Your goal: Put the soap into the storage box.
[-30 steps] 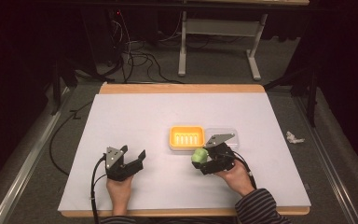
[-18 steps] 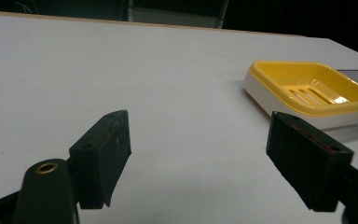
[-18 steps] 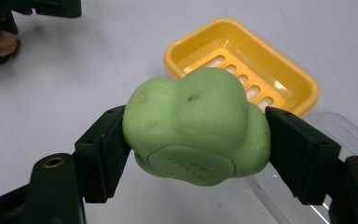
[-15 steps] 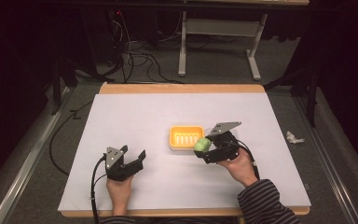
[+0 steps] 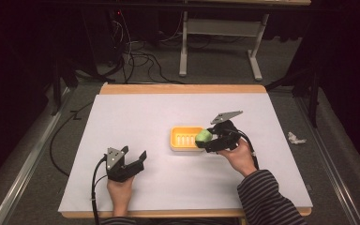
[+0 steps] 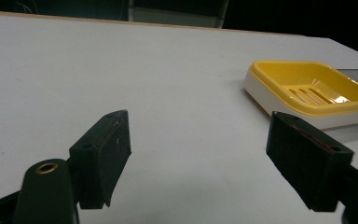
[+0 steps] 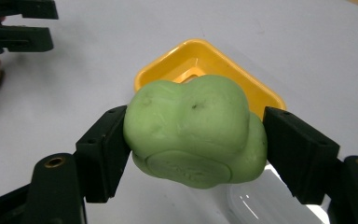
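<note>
Over the yellow soap dish (image 5: 186,138), right gripper (image 5: 202,140) is clamped on the green soap (image 7: 195,130), held above the dish's near edge. Risk: off-centre drop lands it on the rim and it tips out. Left gripper (image 5: 136,161) sits released, well apart.

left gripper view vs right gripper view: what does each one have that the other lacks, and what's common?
Left gripper view alone: the open left gripper with nothing between its jaws, and the tray's slotted floor unobstructed.

Right gripper view alone: the right gripper shut on the green soap, a clear lid below it, and the other gripper far off at top left.

Both: the yellow soap tray on the white table.
</note>
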Available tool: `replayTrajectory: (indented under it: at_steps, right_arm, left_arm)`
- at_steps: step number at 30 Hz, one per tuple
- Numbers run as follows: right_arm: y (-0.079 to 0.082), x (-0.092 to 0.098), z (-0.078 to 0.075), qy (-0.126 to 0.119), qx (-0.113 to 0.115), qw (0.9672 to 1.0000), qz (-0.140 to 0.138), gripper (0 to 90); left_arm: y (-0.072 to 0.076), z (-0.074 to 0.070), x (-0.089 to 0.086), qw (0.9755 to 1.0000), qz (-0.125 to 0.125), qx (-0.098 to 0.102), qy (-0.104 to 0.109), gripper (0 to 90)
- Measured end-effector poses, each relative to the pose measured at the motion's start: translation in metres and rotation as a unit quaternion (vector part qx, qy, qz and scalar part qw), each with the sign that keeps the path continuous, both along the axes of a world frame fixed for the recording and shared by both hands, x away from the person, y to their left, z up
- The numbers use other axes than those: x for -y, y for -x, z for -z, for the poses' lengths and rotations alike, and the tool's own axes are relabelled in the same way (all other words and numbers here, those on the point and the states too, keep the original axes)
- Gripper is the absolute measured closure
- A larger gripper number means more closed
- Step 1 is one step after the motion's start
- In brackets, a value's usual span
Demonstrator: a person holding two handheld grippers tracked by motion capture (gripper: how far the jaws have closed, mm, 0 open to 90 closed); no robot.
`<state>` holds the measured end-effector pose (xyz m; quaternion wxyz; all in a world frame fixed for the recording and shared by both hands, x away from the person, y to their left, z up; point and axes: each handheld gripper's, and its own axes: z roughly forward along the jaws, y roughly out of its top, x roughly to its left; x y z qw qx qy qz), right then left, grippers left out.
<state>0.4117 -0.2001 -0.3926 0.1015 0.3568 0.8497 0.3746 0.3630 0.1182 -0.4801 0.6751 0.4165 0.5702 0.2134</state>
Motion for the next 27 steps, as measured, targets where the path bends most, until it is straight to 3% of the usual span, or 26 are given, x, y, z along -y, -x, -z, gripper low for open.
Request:
replayTrajectory:
  at_steps: [13,17,27]
  right_arm:
    - [-0.021,-0.012,0.007,0.014,-0.009,0.9998,0.009,27.0]
    - [-0.029,-0.016,0.013,0.014,-0.026,0.9996,0.007,27.0]
    - [-0.042,-0.025,0.018,0.031,-0.042,0.9985,0.013,26.9]
  left_arm:
    - [0.0,0.0,0.0,1.0,-0.001,0.0,0.001,22.5]
    - [0.0,0.0,0.0,1.0,-0.001,-0.001,0.001,22.5]
    - [0.0,0.0,0.0,1.0,-0.002,-0.001,0.003,22.5]
